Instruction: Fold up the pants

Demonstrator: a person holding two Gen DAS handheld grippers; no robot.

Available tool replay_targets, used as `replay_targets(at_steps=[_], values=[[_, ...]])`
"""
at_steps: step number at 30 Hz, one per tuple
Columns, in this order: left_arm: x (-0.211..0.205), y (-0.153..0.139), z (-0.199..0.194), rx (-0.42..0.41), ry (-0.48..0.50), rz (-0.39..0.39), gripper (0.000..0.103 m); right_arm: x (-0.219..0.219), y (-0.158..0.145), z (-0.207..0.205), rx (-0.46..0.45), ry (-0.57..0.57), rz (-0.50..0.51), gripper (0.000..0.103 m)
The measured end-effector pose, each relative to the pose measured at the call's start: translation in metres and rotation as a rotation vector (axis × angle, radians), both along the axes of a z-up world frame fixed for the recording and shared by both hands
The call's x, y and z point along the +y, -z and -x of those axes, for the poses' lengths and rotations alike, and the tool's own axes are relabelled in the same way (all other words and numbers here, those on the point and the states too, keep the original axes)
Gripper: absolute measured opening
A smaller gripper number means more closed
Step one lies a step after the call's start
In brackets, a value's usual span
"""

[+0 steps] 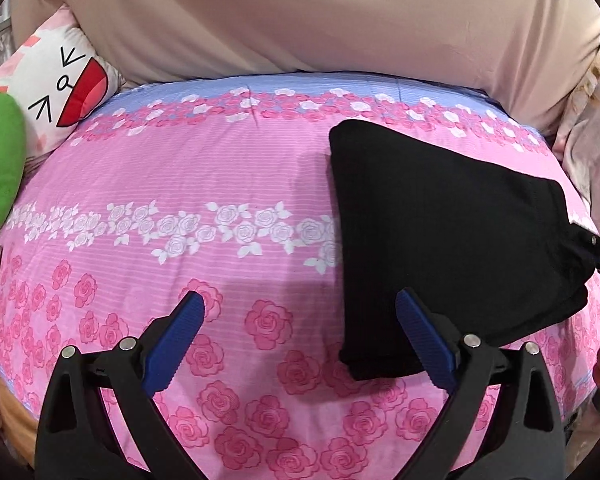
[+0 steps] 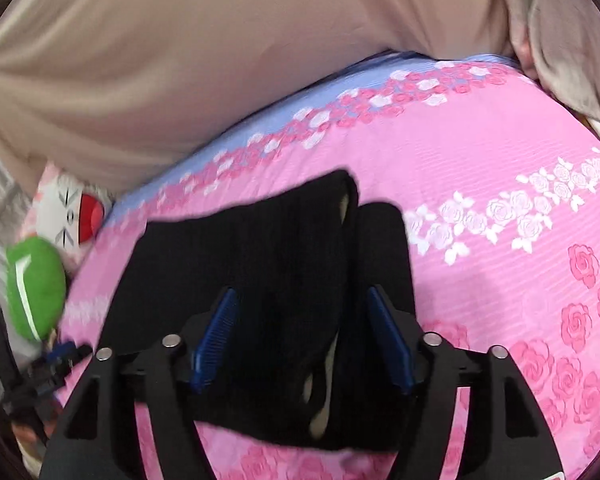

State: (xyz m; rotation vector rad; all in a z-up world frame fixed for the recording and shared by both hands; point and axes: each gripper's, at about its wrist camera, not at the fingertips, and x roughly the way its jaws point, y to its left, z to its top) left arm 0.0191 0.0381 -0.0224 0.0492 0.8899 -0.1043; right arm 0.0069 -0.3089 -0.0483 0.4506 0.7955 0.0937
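Note:
The black pants (image 1: 440, 220) lie folded into a compact stack on the pink rose-print bed sheet (image 1: 220, 168), on the right of the left wrist view. My left gripper (image 1: 300, 300) is open over the sheet, its right finger (image 1: 424, 340) crossing the stack's near left corner, with nothing between the pads. In the right wrist view the pants (image 2: 260, 248) fill the centre, with a pale inner lining showing in a fold. My right gripper (image 2: 302, 294) hovers right over them with jaws wide; the pads do not press the cloth.
Beige fabric (image 1: 300, 12) rises along the far side of the bed. A white cartoon-face pillow (image 1: 68, 80) and a green plush (image 1: 0, 168) sit at the far left. Pale crumpled cloth (image 1: 588, 132) lies at the right edge. The sheet (image 2: 500, 152) stretches bare to the right.

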Motion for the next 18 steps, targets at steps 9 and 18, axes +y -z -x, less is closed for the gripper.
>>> replay_targets(at_steps=[9, 18], values=[[-0.015, 0.003, -0.003, 0.011, 0.011, -0.002, 0.095, 0.003, -0.013, 0.016, -0.084, 0.012, 0.097, 0.022], [-0.017, 0.01, -0.004, 0.015, -0.013, -0.042, 0.095, 0.02, -0.027, 0.031, -0.093, 0.026, 0.132, 0.029]])
